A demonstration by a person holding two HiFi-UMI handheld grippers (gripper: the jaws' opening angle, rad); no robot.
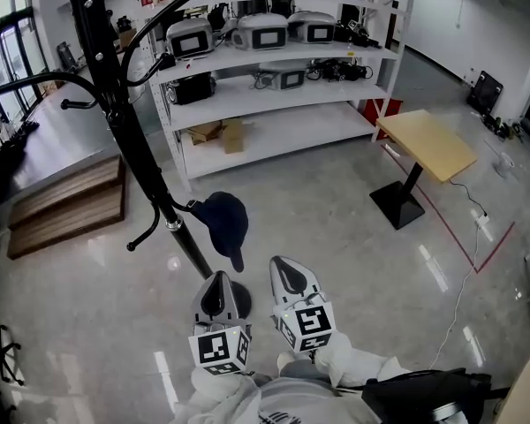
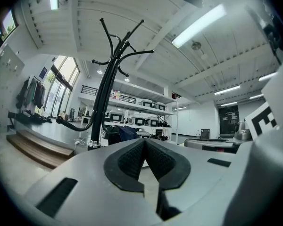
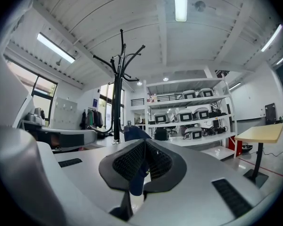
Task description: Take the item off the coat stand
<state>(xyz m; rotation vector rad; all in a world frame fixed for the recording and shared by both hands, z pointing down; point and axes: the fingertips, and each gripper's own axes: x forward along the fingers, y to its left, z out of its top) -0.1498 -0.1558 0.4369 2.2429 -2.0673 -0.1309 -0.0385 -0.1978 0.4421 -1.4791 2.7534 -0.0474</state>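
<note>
**Floor and shelving: what stands where**

Glossy pale floor [image 1: 336, 201]. The coat stand [image 1: 137, 153] stands on it near the bottom edge of the head view, its foot partly hidden. Wooden steps [image 1: 66, 206] lie at the left edge. A white shelving unit [image 1: 291, 126] stands at the far side. Its upper boards carry grey devices with screens [image 1: 258, 32], its lowest board cardboard boxes [image 1: 219, 133]. To the right stands a small table [image 1: 428, 144] on a black pedestal foot [image 1: 397, 208]. A red tape line [image 1: 450, 228] and a white cable [image 1: 464, 290] run beside it.
</note>
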